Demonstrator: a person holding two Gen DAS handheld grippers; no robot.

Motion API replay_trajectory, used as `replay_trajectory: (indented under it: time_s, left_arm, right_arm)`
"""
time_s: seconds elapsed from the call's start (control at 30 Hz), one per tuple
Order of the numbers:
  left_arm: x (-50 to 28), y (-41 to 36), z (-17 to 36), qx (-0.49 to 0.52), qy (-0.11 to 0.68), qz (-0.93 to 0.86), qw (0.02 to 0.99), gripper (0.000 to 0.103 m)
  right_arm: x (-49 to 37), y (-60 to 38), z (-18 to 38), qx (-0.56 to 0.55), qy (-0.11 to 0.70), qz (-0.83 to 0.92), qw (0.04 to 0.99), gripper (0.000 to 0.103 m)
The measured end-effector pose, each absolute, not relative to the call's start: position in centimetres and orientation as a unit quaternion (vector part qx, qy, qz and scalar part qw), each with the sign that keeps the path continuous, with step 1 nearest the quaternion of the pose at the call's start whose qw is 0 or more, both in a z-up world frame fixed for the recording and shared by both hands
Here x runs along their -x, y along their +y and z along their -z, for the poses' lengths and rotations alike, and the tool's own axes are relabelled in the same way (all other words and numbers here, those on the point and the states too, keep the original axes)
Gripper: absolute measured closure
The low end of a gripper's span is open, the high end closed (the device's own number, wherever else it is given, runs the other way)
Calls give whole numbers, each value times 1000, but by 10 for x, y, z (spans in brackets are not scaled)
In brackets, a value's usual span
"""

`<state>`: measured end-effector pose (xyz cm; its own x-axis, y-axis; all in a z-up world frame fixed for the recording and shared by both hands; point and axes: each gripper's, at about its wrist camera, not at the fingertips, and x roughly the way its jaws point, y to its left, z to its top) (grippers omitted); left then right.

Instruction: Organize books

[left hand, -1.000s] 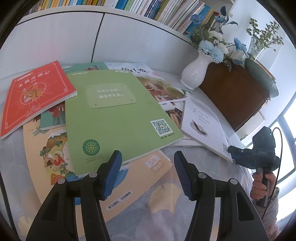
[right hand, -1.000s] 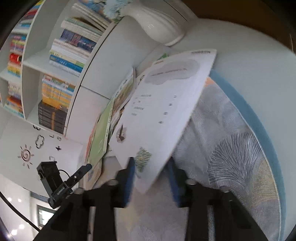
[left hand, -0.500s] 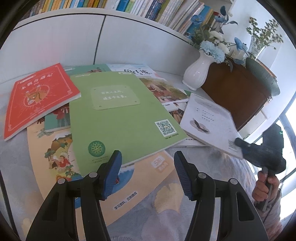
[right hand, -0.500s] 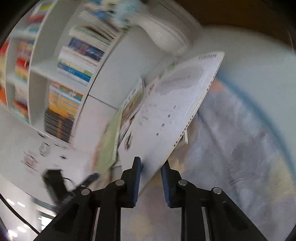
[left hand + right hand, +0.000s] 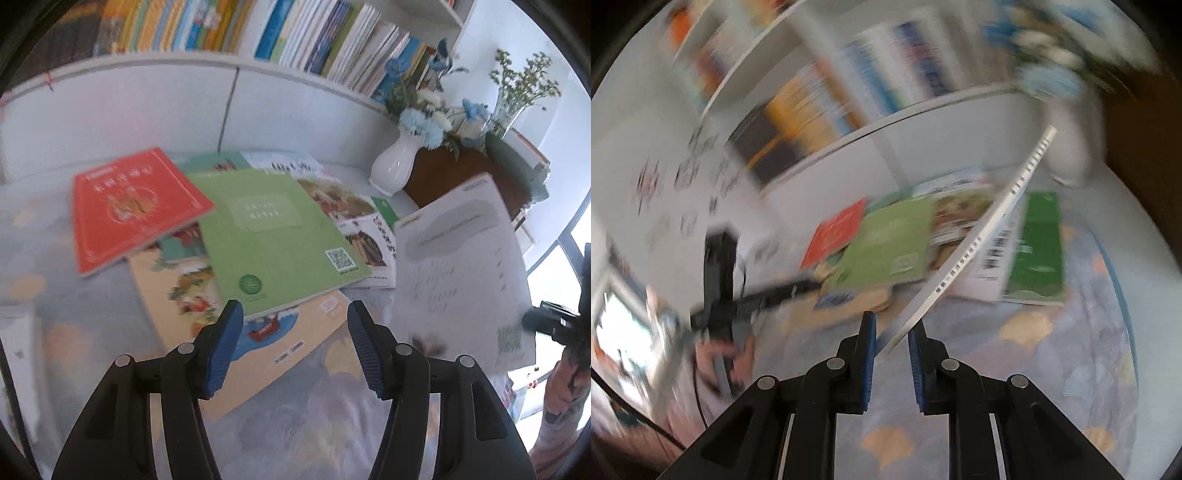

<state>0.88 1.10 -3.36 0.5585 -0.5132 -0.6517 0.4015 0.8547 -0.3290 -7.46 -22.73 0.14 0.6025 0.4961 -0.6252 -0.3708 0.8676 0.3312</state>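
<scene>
Left wrist view: left gripper [image 5: 293, 341] gapes empty above the green book [image 5: 277, 232]; the white book [image 5: 461, 273] stands lifted at right, face showing.

Right wrist view: only its edge [image 5: 975, 243] shows, clamped in the right gripper [image 5: 891, 360], whose jaws just narrowed.

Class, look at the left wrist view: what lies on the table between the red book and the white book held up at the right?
In the left wrist view, the light green book lies between the red book and the white book.
</scene>
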Motion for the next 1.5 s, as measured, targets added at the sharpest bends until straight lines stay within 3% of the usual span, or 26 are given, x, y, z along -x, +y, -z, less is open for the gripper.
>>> replay_trajectory:
  time_s: [0.27, 0.4, 0.63, 0.73, 0.8, 0.87, 1.07, 1.27, 1.5]
  left_arm:
    - [33, 66, 14, 55, 364, 237, 899, 46]
    - [41, 93, 19, 46, 362, 209, 907, 46]
    - [38, 120, 49, 69, 403, 187, 893, 46]
    - [37, 111, 67, 82, 427, 195, 879, 46]
    - [39, 99, 82, 93, 452, 209, 862, 46]
    - [40, 87, 93, 100, 478, 229, 842, 46]
    - [45, 46, 106, 55, 494, 255, 829, 46]
    - [50, 43, 100, 58, 491, 253, 831, 46]
    - [45, 64, 102, 71, 500, 225, 833, 48]
  right_arm:
    - [66, -111, -11, -32, 394, -298, 869, 89]
    - [48, -60, 8, -50, 434, -331, 837, 99]
    - [12, -34, 68, -110, 530, -337, 771, 96]
    - [-2, -55, 76, -62, 508, -286, 810, 85]
    - [-13, -69, 82, -30, 494, -252, 831, 53]
    - [-22, -85, 86, -9, 476, -224, 851, 42]
    - [-44, -106, 101, -11, 493, -222, 841, 39]
    - [-37, -89, 102, 75, 471, -210, 853, 39]
    - [3, -99, 117, 13, 525, -261, 810, 35]
